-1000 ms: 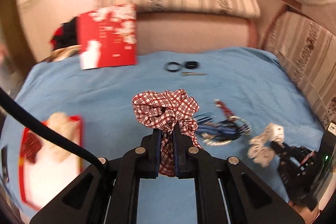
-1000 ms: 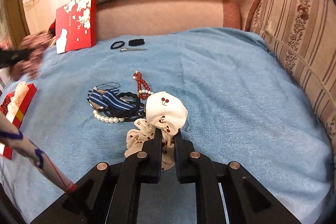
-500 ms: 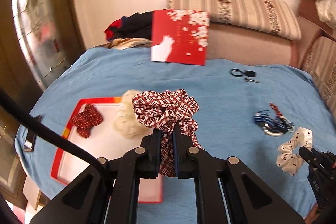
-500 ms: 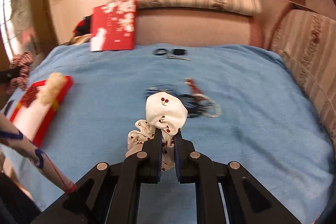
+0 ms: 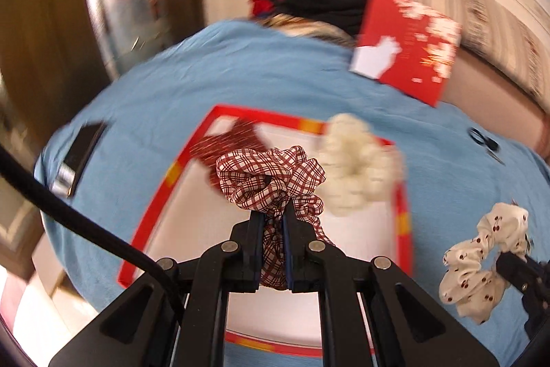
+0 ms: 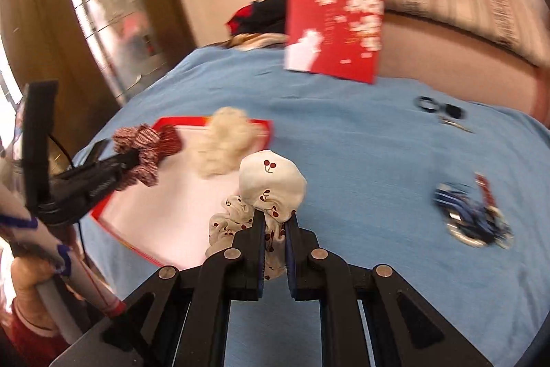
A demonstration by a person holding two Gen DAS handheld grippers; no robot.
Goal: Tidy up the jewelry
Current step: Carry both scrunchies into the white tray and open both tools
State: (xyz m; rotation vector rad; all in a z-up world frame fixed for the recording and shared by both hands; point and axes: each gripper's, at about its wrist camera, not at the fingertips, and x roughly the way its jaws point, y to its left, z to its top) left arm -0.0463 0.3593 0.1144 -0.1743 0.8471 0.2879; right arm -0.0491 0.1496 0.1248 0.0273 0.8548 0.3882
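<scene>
My left gripper [image 5: 274, 217] is shut on a red plaid scrunchie [image 5: 271, 177] and holds it over the red-rimmed white tray [image 5: 350, 226]. In the tray lie a dark red scrunchie [image 5: 233, 141] and a fluffy cream scrunchie [image 5: 357, 164]. My right gripper [image 6: 275, 222] is shut on a white cherry-print scrunchie [image 6: 271, 184], above the blue cloth just right of the tray [image 6: 172, 195]. The left gripper with its plaid scrunchie [image 6: 144, 153] shows at the left of the right wrist view. The cherry scrunchie shows at the right of the left wrist view [image 5: 481, 250].
A pile of blue hair ties and bead strings [image 6: 474, 215] lies on the blue cloth at right. Black rings and a clip [image 6: 440, 109] lie farther back. A red floral lid [image 6: 333, 33] leans on the sofa back. A dark phone [image 5: 79, 157] lies left of the tray.
Both grippers have swung left with their scrunchies. The left one now hangs over the tray, and the right one has come up beside the tray, away from the jewelry pile.
</scene>
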